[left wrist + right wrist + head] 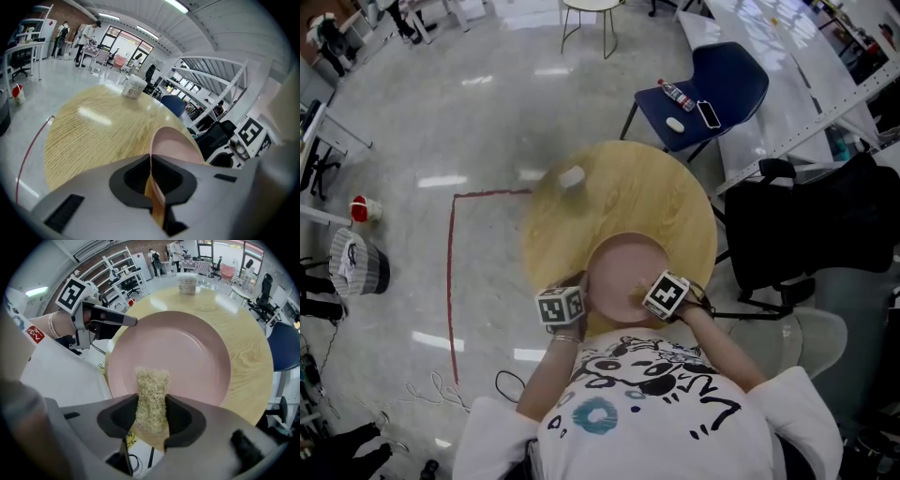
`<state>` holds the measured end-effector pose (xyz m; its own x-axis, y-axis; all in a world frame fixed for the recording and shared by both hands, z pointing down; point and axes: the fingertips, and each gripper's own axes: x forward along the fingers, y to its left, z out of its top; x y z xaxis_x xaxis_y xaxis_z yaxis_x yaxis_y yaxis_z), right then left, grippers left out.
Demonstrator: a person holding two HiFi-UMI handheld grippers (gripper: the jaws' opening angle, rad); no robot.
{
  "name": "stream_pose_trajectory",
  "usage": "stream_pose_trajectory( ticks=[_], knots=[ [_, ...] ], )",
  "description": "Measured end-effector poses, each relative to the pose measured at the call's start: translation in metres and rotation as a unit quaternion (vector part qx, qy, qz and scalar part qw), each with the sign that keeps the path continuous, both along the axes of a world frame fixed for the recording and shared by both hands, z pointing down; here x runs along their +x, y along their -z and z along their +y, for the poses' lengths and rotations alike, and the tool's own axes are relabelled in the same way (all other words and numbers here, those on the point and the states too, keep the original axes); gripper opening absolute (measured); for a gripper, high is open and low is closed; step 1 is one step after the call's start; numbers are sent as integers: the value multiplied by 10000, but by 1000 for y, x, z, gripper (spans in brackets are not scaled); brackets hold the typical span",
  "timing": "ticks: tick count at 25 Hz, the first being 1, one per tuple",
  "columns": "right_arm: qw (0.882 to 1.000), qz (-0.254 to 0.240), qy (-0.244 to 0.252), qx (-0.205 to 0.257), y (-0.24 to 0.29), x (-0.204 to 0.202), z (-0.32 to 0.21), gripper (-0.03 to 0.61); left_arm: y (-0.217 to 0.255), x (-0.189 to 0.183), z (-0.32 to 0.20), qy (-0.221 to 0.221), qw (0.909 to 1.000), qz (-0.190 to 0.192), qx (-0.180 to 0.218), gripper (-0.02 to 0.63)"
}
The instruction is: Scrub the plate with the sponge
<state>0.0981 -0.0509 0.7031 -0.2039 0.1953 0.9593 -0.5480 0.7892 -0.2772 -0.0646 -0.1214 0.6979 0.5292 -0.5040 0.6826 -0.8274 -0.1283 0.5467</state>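
Right gripper view: right gripper (151,412) has its jaws clamped on the lower part of the sponge (152,390), a pale, coarse, fibrous strip. Its free end sticks out ahead of the pads onto the pink plate (187,345). Long axis of the sponge runs along the line the gripper points, from the plate's near rim toward its middle. The tip lies on the near slope of the well and appears to touch; contact not confirmed from this angle. Most of the unscrubbed face lies ahead of the sponge and to its right, so the judgement is that the coming strokes go forward and across, away from the person. Left gripper (151,169) has its jaws closed flat on the plate's rim. Its own view shows the rim edge-on between the pads, with the pink face rising beyond. In the right gripper view that grip sits on the rim at the upper left, well apart from the sponge, so it does not block the stroke path. Head view places the plate at the near edge of the round wooden table (619,187), directly in front of the person, with one gripper on each side. A white cup (571,176) stands toward the far side of the table, well clear. Right hand is the scrubbing hand and the left only steadies. Risk, as a judgement: hard strokes toward the held rim could twist the plate in that thin pinch.
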Motion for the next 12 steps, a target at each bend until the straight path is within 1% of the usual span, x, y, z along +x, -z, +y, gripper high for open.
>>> stream_pose_trajectory(
  ticks=[2,4,12],
  knots=[
    [9998,-124,93,-145,-1,-12,13,183,-1,0,2,24,10000,25,-34,25],
    [9994,-201,226,-175,-3,-24,19,183,-1,1,3,51,10000,45,-43,25],
    [9955,-704,559,-290,-1,-82,22,183,5,3,6,118,9999,73,29,25]
  ],
)
